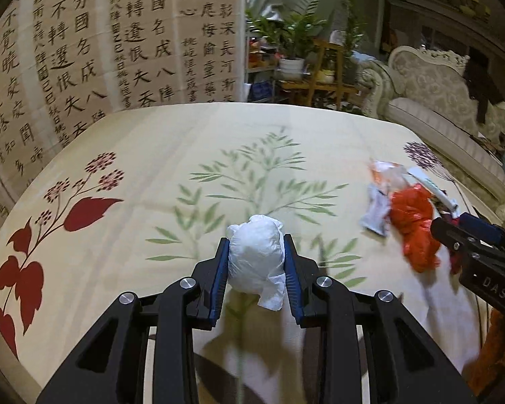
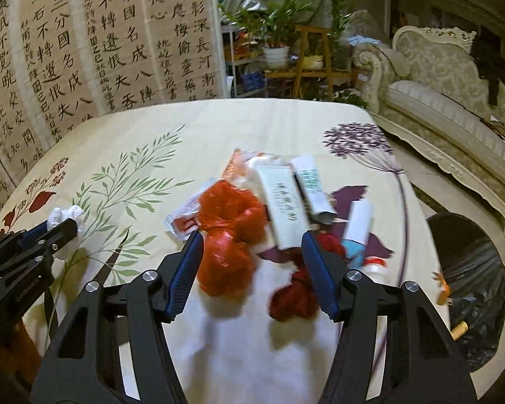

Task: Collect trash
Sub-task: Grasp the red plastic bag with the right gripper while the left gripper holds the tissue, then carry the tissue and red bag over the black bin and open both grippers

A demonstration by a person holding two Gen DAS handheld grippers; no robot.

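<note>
tablecloth (image 2: 219,118): matt printed cloth | white wad (image 1: 256,252): crumpled soft tissue paper | red bag (image 2: 230,232): glossy crinkled plastic film | tubes (image 2: 284,202): smooth plastic | gripper pads (image 1: 220,282): blue ribbed rubber-like; frame matt black plastic, bright metal pins

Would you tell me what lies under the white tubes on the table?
The white tubes overlap the orange plastic bag and a red wrapper on the tablecloth; anything further beneath is covered.

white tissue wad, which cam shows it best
The left wrist view: the white tissue wad sits centred and large between the left gripper pads, which press on both sides. In the right wrist view only a small crumpled bit peeks out at the far left behind that gripper.
</note>
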